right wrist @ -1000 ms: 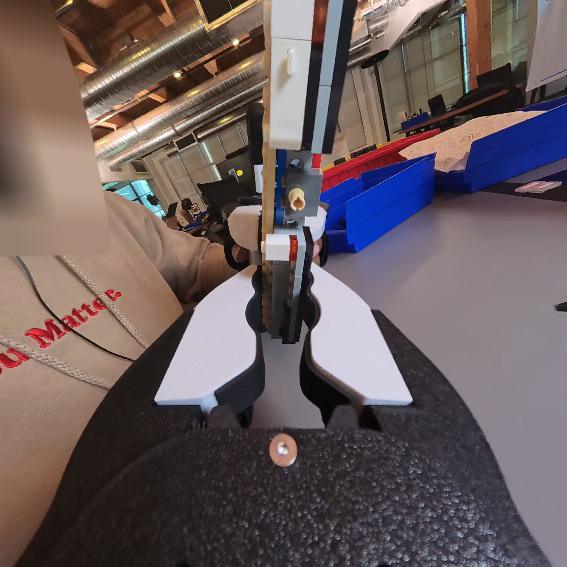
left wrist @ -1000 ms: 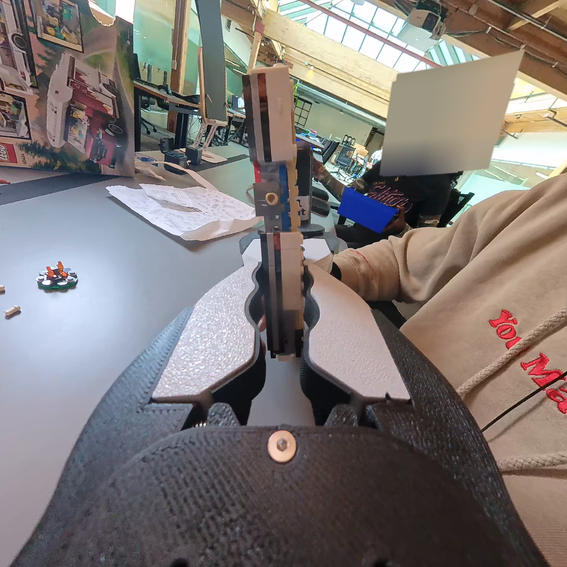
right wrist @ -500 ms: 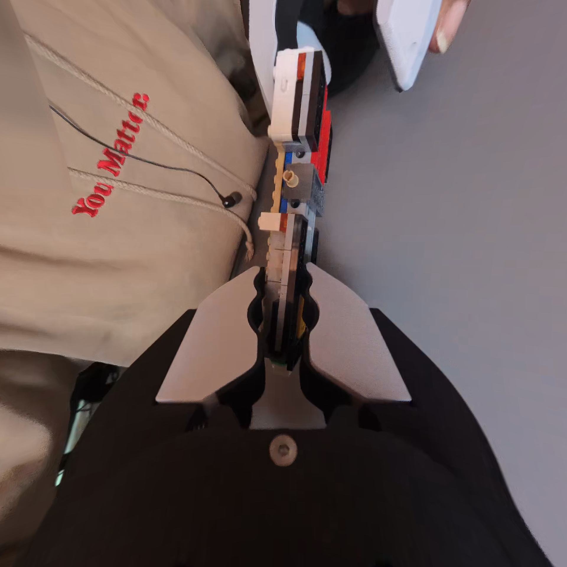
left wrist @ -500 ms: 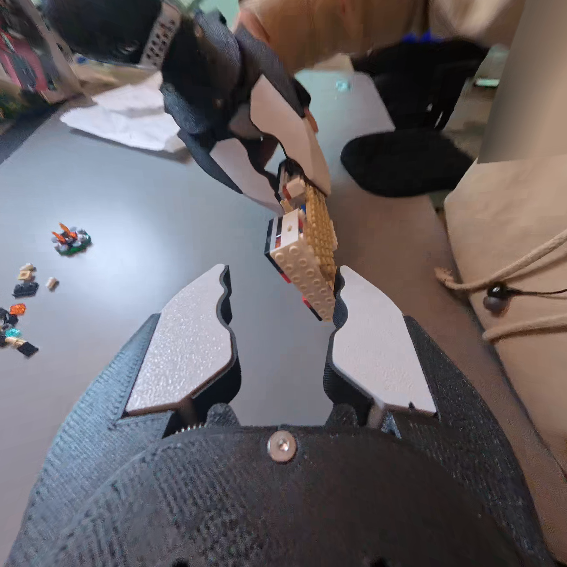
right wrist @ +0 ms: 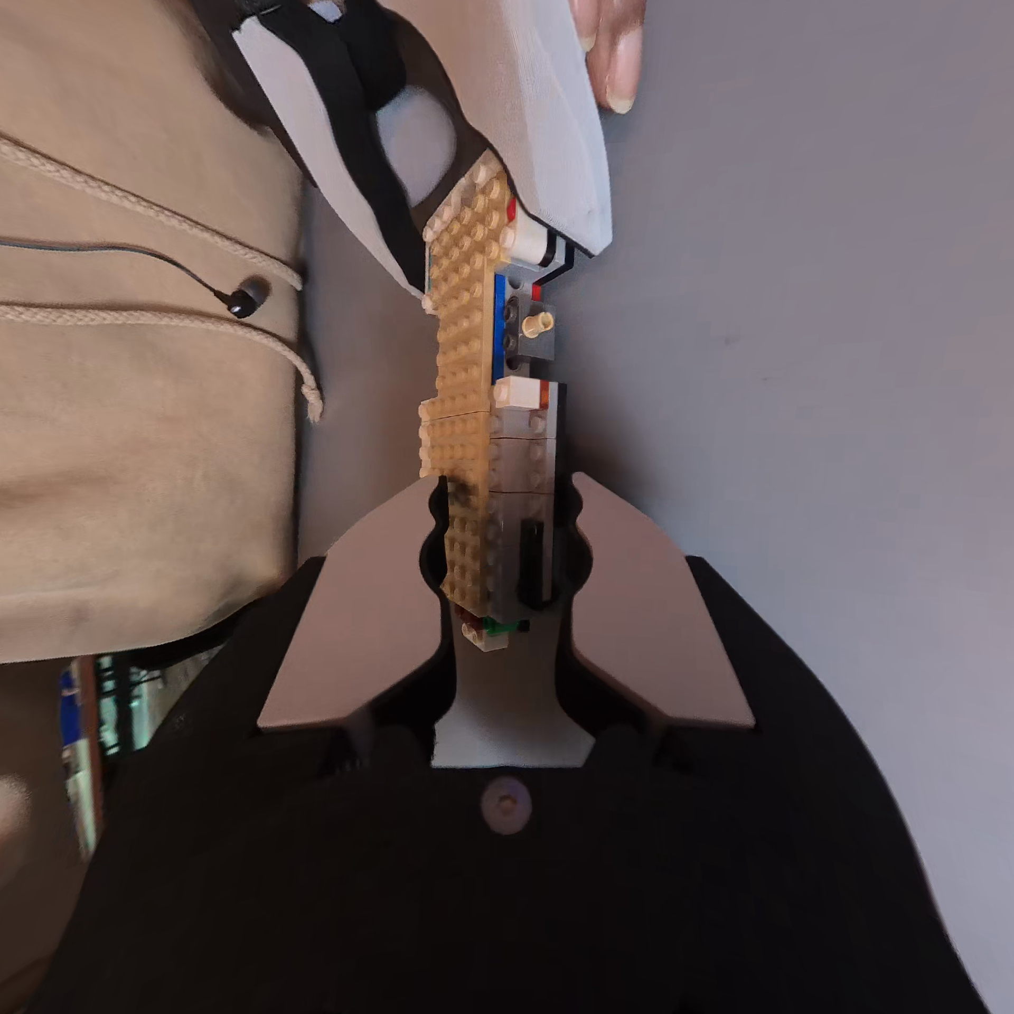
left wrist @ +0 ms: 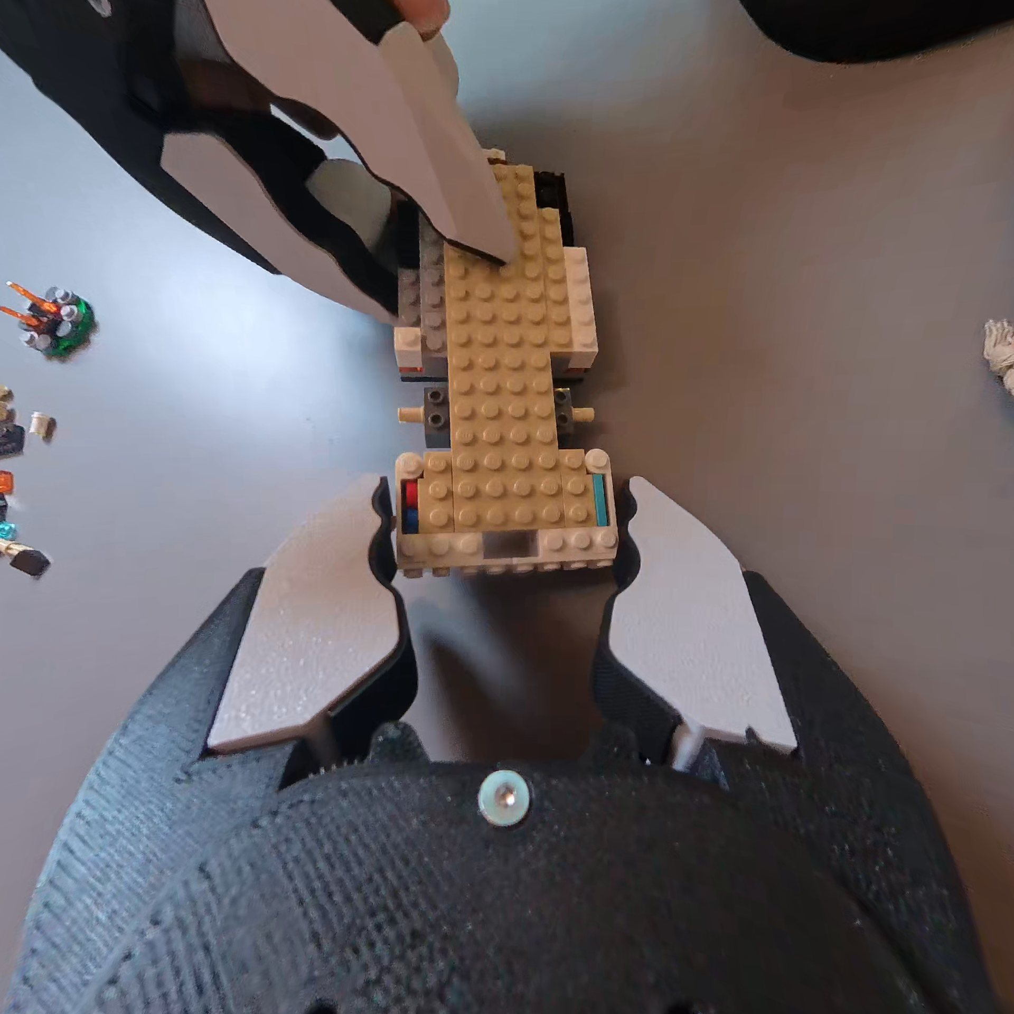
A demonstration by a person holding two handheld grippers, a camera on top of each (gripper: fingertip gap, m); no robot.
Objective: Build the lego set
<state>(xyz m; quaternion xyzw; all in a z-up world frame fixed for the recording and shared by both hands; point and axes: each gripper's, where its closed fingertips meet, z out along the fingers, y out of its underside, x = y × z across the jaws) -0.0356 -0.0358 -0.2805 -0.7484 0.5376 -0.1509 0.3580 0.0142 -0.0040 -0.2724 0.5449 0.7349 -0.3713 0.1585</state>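
Brick model (left wrist: 505,384), tan studded plate uppermost, lying with its long axis from 6 to 12 o'clock in my left wrist view, over the grey table (left wrist: 768,329). Its near, wider end sits between the tips of my left gripper (left wrist: 505,483), whose jaws stand spread wide, one pad on each flank, with a thin sliver showing on either side, so I read no grip there. My right gripper (right wrist: 506,480) enters that same view from 11 o'clock and meets the model's far end, one finger (left wrist: 466,208) resting on the tan plate. In its own view the model runs edge-on toward 12 o'clock, and a dark gap separates the right-hand pad from the model's black edge. I judge these jaws parted and not clamping, though the other pad's contact is unclear. Both grippers are thus equally close, one at each end. At 9 o'clock from the left gripper, well apart, lie a round green piece with orange spikes (left wrist: 55,324) and scattered small parts (left wrist: 22,494). A beige sweatshirt (right wrist: 137,439) with drawstring fills the right view's 9 o'clock side.
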